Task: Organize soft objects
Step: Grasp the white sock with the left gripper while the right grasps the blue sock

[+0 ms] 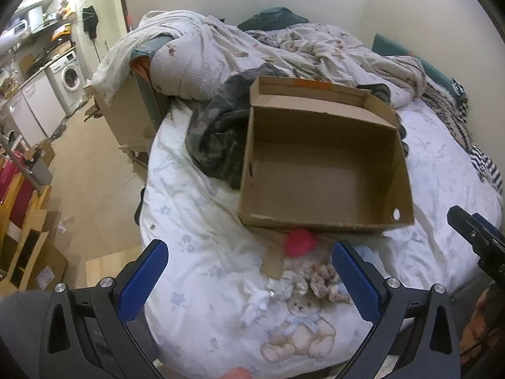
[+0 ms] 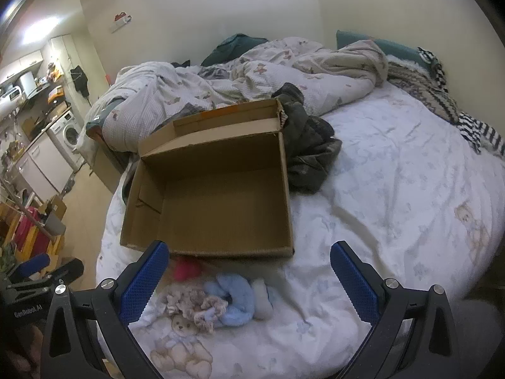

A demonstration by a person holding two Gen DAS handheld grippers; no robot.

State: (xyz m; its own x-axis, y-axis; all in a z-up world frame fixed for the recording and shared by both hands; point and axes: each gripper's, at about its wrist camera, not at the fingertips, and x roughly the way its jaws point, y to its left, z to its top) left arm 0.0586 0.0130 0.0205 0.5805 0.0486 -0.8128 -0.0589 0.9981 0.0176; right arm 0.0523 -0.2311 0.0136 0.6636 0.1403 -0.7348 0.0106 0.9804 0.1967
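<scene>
The round pink soft object [image 2: 187,268] lies partly hidden under the near wall of the open brown cardboard box [image 2: 208,248], and the left wrist view shows it blurred. There the right gripper's blue-padded finger [image 1: 355,279] covers most of the fluffy light-blue plush piece [image 2: 235,297]. The black-and-white striped cloth [image 1: 487,165] runs off the right edge.

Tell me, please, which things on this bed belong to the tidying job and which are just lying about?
Belong to the job:
cardboard box, empty
pink soft ball
blue plush piece
ruffled scrunchies
white soft item

Just lying about:
rumpled duvet
dark camouflage garment
striped cloth
washing machine
</scene>
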